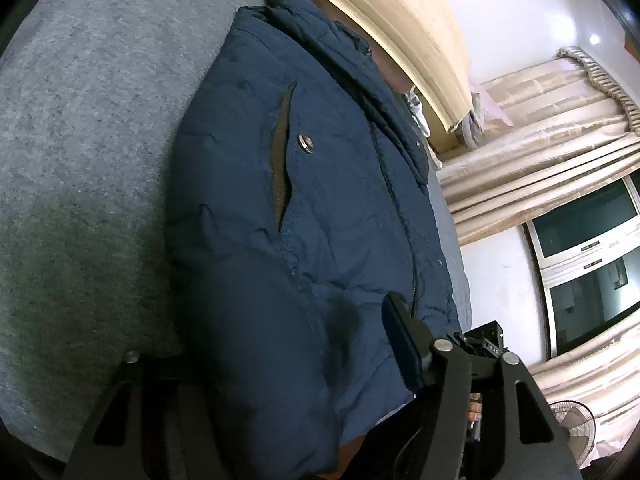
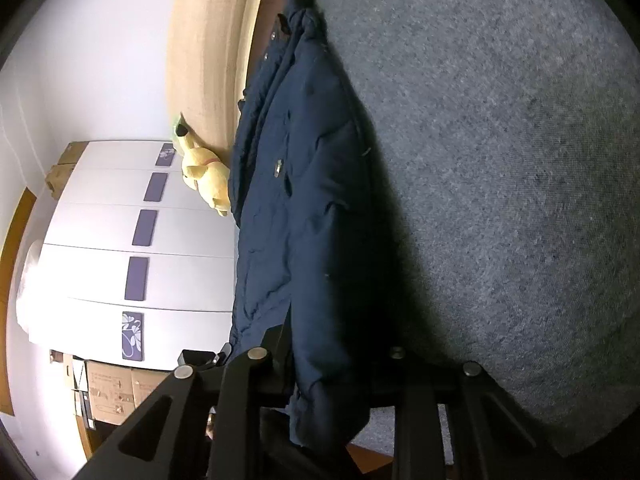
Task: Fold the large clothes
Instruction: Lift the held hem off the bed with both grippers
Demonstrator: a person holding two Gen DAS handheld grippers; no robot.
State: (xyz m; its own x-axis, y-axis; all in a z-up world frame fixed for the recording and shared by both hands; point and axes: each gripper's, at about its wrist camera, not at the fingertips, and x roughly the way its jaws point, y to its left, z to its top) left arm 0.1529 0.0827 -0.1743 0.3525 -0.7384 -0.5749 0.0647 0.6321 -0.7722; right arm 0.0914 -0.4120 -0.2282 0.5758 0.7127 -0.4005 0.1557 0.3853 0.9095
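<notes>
1. Grey bed [image 1: 80,140] cover lies under my two tools and fills most of what I see.
2. My left hand-held gripper [image 1: 288,320] is wide open. The puffy blue jacket [image 1: 320,200] bulges up between its two fingers. One finger [image 1: 400,336] rests beside the zip; the other is hidden by the jacket.
3. My right hand-held gripper [image 2: 328,344] is nearly closed and pinches the bottom edge of the jacket.
4. The jacket lies flat on the bed, stretching away from me. Its pocket with a shiny snap faces up, and its collar is at the far end.
5. Past the collar stands the pale wooden headboard [image 1: 400,12].
6. A yellow toy dog [image 2: 204,176] sits near the headboard.
7. Far off are curtains [image 1: 540,140], a window [image 1: 592,224], a fan [image 1: 576,428], a white wardrobe [image 2: 80,220] and brown boxes [image 2: 108,392].
</notes>
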